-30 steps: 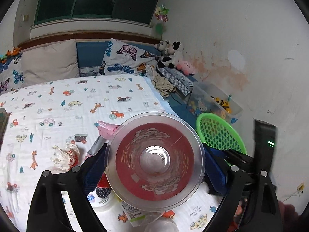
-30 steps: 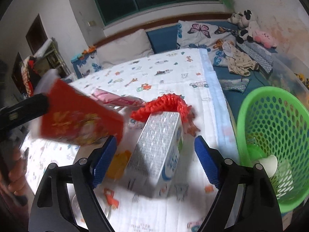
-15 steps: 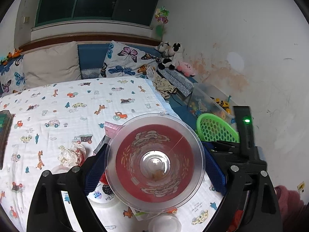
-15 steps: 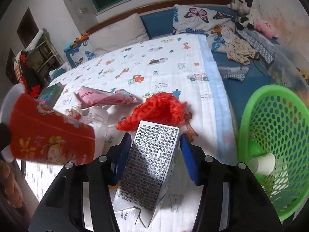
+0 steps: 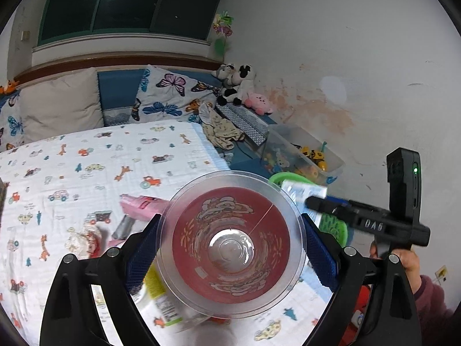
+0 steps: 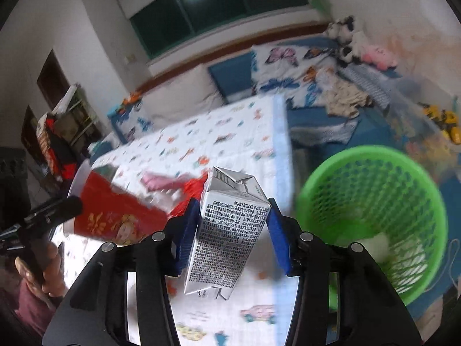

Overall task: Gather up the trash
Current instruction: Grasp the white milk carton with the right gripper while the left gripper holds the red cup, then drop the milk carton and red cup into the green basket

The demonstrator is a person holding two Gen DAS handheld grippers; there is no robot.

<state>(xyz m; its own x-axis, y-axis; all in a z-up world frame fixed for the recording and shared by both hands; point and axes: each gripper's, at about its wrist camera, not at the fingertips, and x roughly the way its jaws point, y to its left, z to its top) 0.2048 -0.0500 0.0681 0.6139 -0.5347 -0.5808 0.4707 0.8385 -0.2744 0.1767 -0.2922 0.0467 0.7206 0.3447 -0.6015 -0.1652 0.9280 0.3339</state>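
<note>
Bedroom clutter litters the cartoon-print bed (image 5: 95,155). Left tool (image 5: 230,248), spread wide, clamps a red plastic cup (image 5: 230,245) mouth toward its camera. Right tool (image 6: 233,230), jaws closing, pinches a milk carton (image 6: 227,230) aloft near the bed's right edge, presumably bound for the green basket (image 6: 374,216) beside it.

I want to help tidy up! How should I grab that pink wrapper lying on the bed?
Come down from above and pinch the pink wrapper across its narrow width, on the end that shows. It lies long and flat on the blanket, so a grab from the side would likely just push it along. Its other end is hidden behind the cup.
</note>
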